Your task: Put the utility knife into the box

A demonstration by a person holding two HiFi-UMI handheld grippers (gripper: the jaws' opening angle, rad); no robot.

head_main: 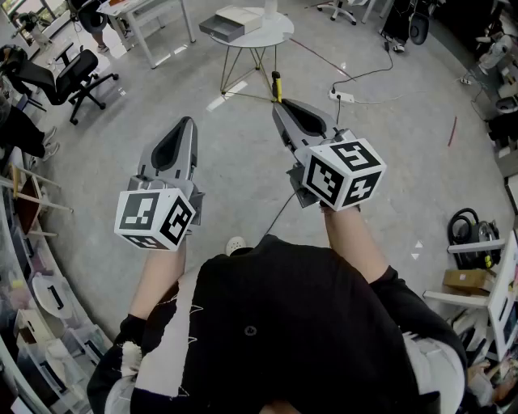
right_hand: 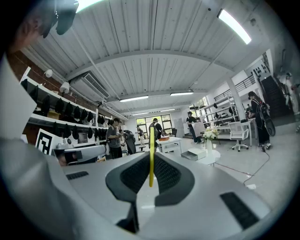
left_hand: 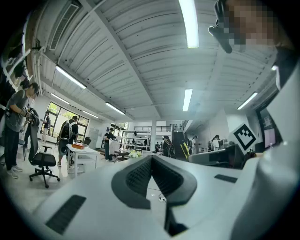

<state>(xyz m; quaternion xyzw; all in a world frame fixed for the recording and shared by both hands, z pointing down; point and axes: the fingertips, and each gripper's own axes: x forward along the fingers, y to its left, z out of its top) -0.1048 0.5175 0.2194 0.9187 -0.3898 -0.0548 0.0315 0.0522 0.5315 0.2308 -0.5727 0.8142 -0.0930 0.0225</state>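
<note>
My right gripper is shut on a yellow utility knife, which sticks out past its tips. In the right gripper view the knife shows edge-on as a thin yellow strip clamped between the dark pads. The grey and white box lies on a round white table ahead of me, well beyond both grippers; it also shows small in the right gripper view as the box. My left gripper is shut with nothing in it, held level beside the right one, its pads meeting at the tip.
A cable and power strip lie on the grey floor right of the table. An office chair stands at the left, a white desk beyond it. Shelves and bins line the left edge. Several people stand in the distance.
</note>
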